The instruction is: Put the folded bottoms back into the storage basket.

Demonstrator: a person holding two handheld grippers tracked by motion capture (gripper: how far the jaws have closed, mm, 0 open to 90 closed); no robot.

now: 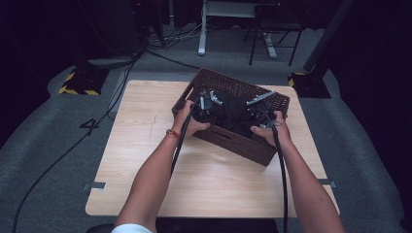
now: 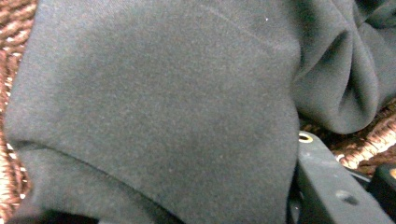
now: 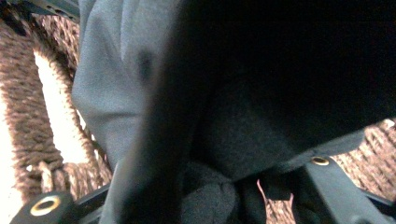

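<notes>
Two grippers are down inside a brown woven basket (image 1: 243, 141) that sits toward the far right of a light wooden table (image 1: 145, 160). Starting at the jaws: in the right gripper view, dark cloth (image 3: 261, 116) bunches between the two black jaws, a knot of it pinched low in the gap, so the right gripper (image 1: 256, 114) looks clenched on the fabric. In the left gripper view, one jaw shows at the lower right with the same dark cloth (image 2: 154, 116) draped over and across where the other jaw would be; whether the left gripper (image 1: 206, 104) is grasping the cloth or merely pressed into it, I cannot tell.

Outward from there, each of the person's hands wraps its gripper handle, the left hand (image 1: 189, 121) at the basket's left end, the right hand (image 1: 269, 132) over its near wall. Forearms reach in from the near edge, cables trailing back along them.

With one gripper at each end of the garment, the hold looks meant for lifting the cloth out spread rather than bundled.
</notes>
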